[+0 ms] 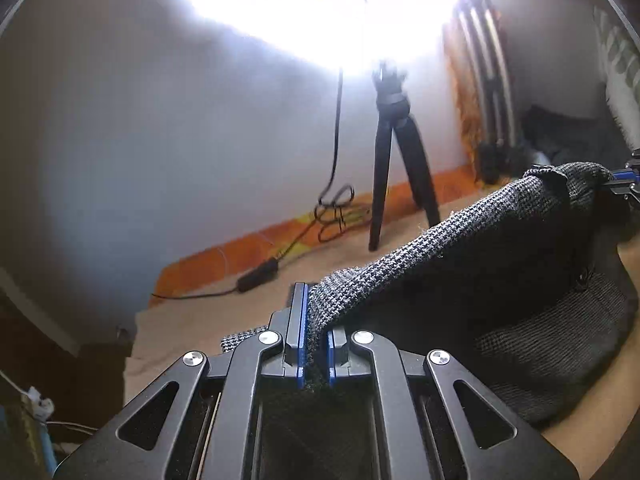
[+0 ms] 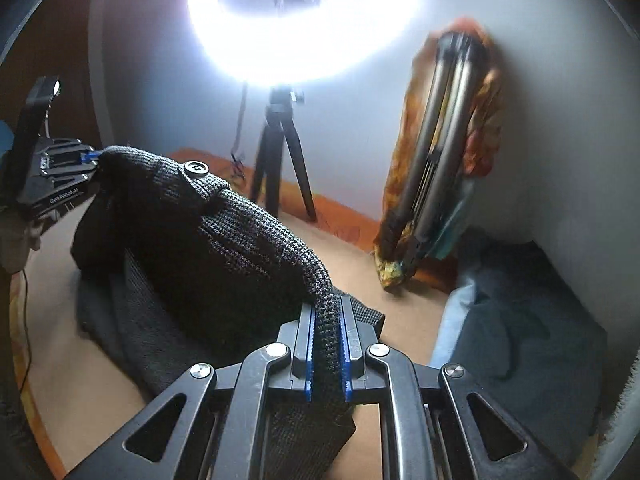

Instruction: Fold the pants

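The dark houndstooth pants hang stretched by the waistband between both grippers, and the rest sags onto the tan surface. In the left wrist view my left gripper is shut on one end of the waistband. My right gripper shows at the far right edge, holding the other end. In the right wrist view my right gripper is shut on a strip of the pants, whose waist button faces up. My left gripper pinches the far end at the left.
A bright ring light on a small black tripod stands against the wall, with its cable and adapter lying on the surface. A folded stand wrapped in orange cloth leans on the wall. Dark blue clothing lies at the right.
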A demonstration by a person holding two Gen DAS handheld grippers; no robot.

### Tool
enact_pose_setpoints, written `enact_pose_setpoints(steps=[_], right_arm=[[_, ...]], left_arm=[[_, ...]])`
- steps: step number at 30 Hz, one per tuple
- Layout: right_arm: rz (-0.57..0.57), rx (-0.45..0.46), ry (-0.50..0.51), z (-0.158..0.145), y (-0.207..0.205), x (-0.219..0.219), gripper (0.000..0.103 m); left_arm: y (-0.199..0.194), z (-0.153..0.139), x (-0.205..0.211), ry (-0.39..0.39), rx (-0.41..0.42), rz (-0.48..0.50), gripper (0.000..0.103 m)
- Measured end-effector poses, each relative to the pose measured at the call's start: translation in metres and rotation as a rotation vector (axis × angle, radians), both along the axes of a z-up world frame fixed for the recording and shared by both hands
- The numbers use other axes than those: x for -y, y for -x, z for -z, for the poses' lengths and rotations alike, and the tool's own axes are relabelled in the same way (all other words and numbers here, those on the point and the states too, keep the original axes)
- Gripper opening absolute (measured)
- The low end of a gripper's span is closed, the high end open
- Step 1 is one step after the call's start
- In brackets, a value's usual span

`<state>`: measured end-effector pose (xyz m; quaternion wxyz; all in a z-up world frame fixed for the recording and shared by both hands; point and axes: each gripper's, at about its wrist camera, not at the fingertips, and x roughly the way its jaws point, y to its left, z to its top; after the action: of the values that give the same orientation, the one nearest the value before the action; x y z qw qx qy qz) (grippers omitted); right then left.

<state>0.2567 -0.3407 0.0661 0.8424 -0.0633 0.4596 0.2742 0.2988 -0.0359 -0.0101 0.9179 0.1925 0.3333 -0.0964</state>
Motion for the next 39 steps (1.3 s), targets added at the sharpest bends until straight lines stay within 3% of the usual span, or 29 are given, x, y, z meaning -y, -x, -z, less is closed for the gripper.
enact_pose_setpoints(steps=[4, 8, 11, 13, 17, 21, 27, 30, 33, 35, 36, 38, 39], right_arm=[[0.000, -0.049, 0.032, 0.029, -0.017, -0.009, 0.008], [0.004, -0.087, 0.053, 0.051, -0.031, -0.013, 0.008], [0.010, -0.112, 0.071, 0.063, -0.039, -0.017, 0.008], [0.015, -0.127, 0.082, 0.072, -0.044, -0.019, 0.008], [0.028, -0.158, 0.087, 0.090, -0.054, -0.020, 0.008], [0.033, -0.183, 0.087, 0.103, -0.062, -0.021, 0.008], [0.046, -0.198, 0.102, 0.115, -0.072, -0.023, 0.008], [0.054, -0.189, 0.089, 0.114, -0.074, -0.022, 0.008], [0.064, -0.180, 0.071, 0.112, -0.076, -0.021, 0.010], [0.082, -0.178, 0.068, 0.109, -0.077, -0.019, 0.014], [0.093, -0.171, 0.069, 0.106, -0.077, -0.017, 0.026], [0.135, -0.149, 0.059, 0.095, -0.075, -0.008, 0.037], [0.158, -0.153, 0.036, 0.089, -0.074, 0.000, 0.036]], left_arm=[[-0.021, 0.026, 0.008, -0.057, -0.030, 0.009, 0.006], [-0.040, 0.043, 0.008, -0.062, -0.073, 0.019, 0.007], [-0.051, 0.050, 0.012, -0.092, -0.083, 0.027, 0.012], [-0.057, 0.056, 0.013, -0.121, -0.079, 0.019, 0.026], [-0.064, 0.058, 0.007, -0.174, -0.057, 0.005, 0.037], [-0.072, 0.056, -0.008, -0.207, -0.061, -0.023, 0.059], [-0.079, 0.049, -0.039, -0.275, -0.022, -0.126, 0.059], [-0.074, 0.037, -0.064, -0.209, -0.010, -0.191, 0.059], [-0.061, 0.029, -0.071, -0.198, 0.001, -0.196, 0.059], [-0.047, 0.025, -0.067, -0.185, 0.008, -0.171, 0.059], [-0.039, 0.022, -0.064, -0.182, 0.012, -0.160, 0.059], [-0.024, 0.017, -0.059, -0.165, 0.021, -0.132, 0.059], [-0.017, 0.014, -0.054, -0.149, 0.025, -0.121, 0.059]])
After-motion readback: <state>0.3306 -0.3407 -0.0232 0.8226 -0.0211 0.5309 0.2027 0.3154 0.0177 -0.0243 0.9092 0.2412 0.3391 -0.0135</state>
